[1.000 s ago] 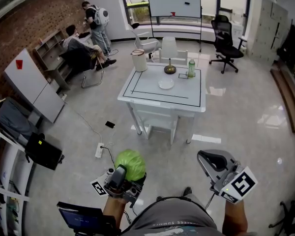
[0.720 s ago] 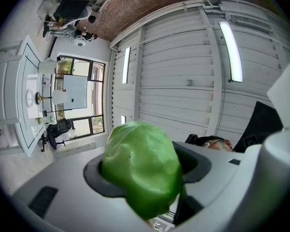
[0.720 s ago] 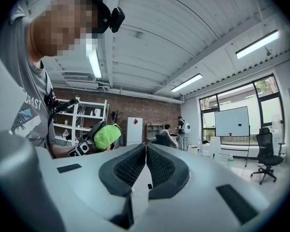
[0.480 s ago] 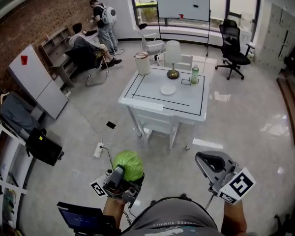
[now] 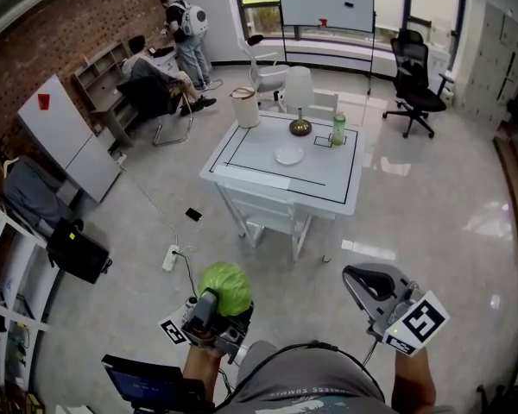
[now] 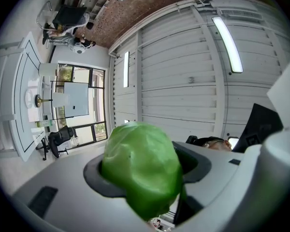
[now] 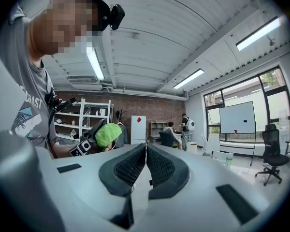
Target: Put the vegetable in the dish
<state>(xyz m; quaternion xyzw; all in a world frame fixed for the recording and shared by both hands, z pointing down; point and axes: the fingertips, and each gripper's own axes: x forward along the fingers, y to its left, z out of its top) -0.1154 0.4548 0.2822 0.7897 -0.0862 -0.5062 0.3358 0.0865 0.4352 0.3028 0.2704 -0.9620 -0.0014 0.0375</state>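
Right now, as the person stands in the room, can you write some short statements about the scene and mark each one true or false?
1. The left tongs hold a green vegetable. True.
2. The right tongs also hold something. False: they are shut and empty.
3. The green vegetable already lies in the dish. False: the dish sits on the white table, apart from it.
4. A lamp and a bottle stand on the white table. True.

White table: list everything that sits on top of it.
A white dish, a lamp and a green bottle stand on the table, inside a black outline. Whether the white container stands on it or behind it cannot be told.
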